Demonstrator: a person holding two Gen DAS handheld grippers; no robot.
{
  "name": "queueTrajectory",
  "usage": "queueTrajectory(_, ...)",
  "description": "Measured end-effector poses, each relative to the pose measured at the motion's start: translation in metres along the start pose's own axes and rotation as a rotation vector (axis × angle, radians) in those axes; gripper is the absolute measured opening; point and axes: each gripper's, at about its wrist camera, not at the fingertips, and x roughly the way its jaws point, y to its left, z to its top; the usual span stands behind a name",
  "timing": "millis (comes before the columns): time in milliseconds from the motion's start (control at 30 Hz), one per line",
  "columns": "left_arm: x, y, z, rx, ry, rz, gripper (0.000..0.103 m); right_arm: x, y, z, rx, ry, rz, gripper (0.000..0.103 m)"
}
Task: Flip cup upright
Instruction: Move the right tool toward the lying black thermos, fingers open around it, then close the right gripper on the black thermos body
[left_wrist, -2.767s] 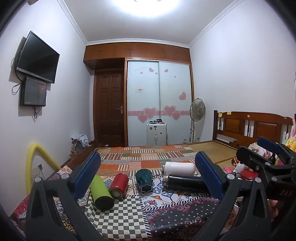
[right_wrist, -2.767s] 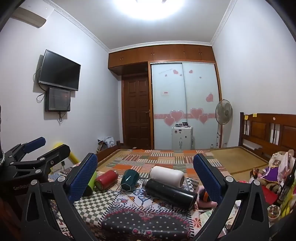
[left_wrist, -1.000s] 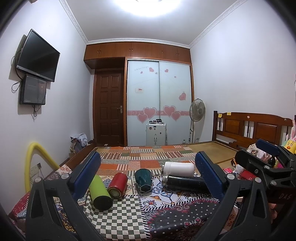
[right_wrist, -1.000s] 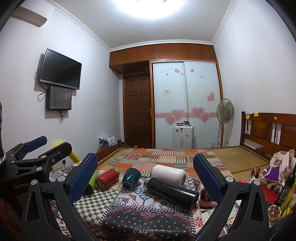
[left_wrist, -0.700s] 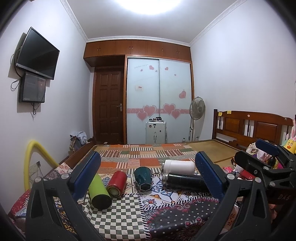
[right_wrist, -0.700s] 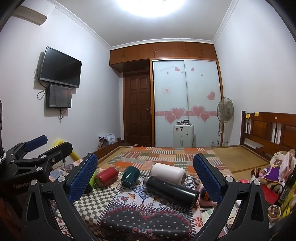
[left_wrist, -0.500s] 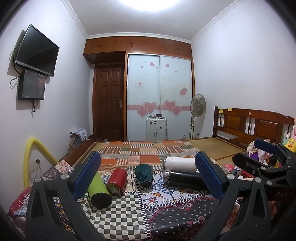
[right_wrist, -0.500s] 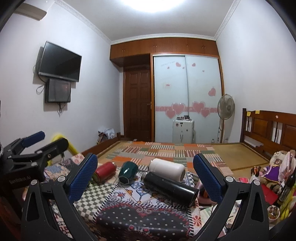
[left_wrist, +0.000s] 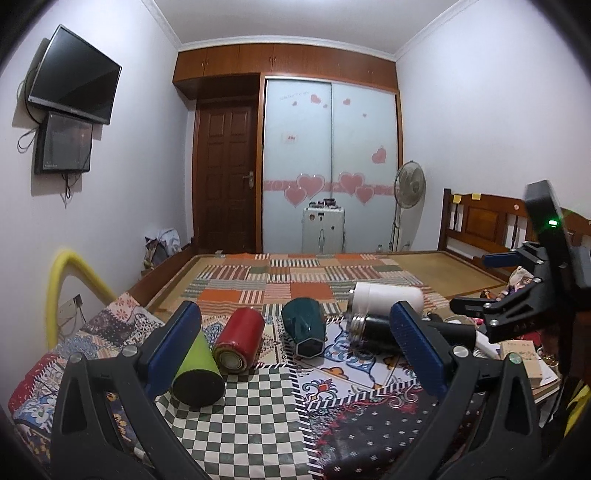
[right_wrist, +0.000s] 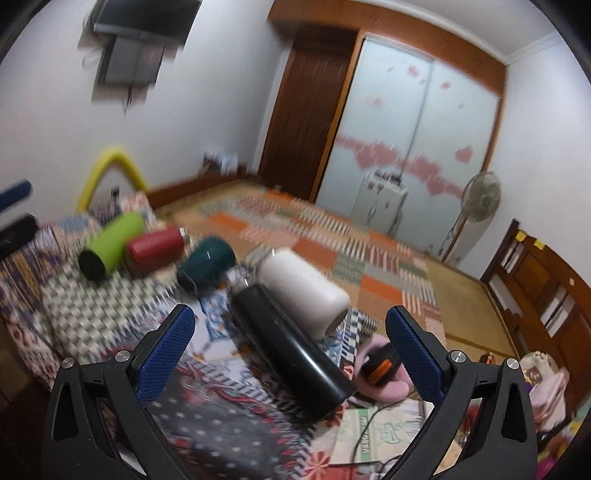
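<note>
Several cups lie on their sides on a patterned cloth: a lime green cup (left_wrist: 197, 373), a red cup (left_wrist: 240, 343), a dark teal faceted cup (left_wrist: 304, 326), a white bottle (left_wrist: 388, 299) and a black bottle (right_wrist: 291, 350). My left gripper (left_wrist: 295, 350) is open and empty, short of the cups. My right gripper (right_wrist: 290, 354) is open and empty, hovering over the black bottle; its view is blurred. The green cup (right_wrist: 110, 245), red cup (right_wrist: 155, 249), teal cup (right_wrist: 207, 266) and white bottle (right_wrist: 303, 291) show there too. The right gripper also shows in the left wrist view (left_wrist: 495, 291).
The patterned cloth (left_wrist: 258, 417) covers the near surface, with a bed mat (left_wrist: 295, 273) beyond. A yellow foam hoop (left_wrist: 70, 280) stands at the left. A pink object with an orange part (right_wrist: 380, 373) and papers lie right of the black bottle. A wooden headboard (left_wrist: 484, 218) is at right.
My right gripper has swung forward, down and tilted toward the black and white bottles, blurring its view. My left gripper has edged slightly closer to the cups.
</note>
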Motion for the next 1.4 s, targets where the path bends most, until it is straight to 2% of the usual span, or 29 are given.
queueTrajectory(267,0.036,0.001,-0.020,-0.002,0.065,0.007,0.103,0.085,-0.010,-0.002,-0.043,0.299,0.207,0.101)
queueTrajectory(400,0.050,0.001,-0.032,-0.004,0.096,0.009,0.103,0.111,-0.011,-0.003,-0.083,0.410,0.276,0.094)
queueTrajectory(533,0.061,0.003,-0.039,-0.018,0.122,0.005,0.103,0.129,-0.018,-0.001,-0.060,0.513,0.348,0.087)
queueTrajectory(667,0.068,0.005,-0.043,-0.030,0.136,0.010,0.103,0.141,-0.017,-0.002,-0.071,0.577,0.369,0.086)
queueTrajectory(767,0.073,0.006,-0.046,-0.034,0.145,0.012,0.103,0.144,-0.011,-0.003,-0.128,0.615,0.370,0.086)
queueTrajectory(1033,0.083,0.010,-0.052,-0.053,0.172,0.015,0.103,0.160,-0.002,-0.003,-0.180,0.668,0.340,0.086)
queueTrajectory(1133,0.083,0.011,-0.053,-0.059,0.174,0.016,0.103,0.165,0.001,-0.006,-0.188,0.684,0.332,0.078)
queueTrajectory(1200,0.084,0.012,-0.054,-0.062,0.176,0.017,0.103,0.168,0.003,-0.007,-0.186,0.705,0.328,0.065)
queueTrajectory(1267,0.084,0.013,-0.055,-0.064,0.178,0.019,0.103,0.176,-0.005,-0.007,-0.157,0.710,0.344,0.064)
queueTrajectory(1400,0.084,0.014,-0.058,-0.065,0.184,0.023,0.103,0.174,-0.005,-0.007,-0.146,0.675,0.323,0.064)
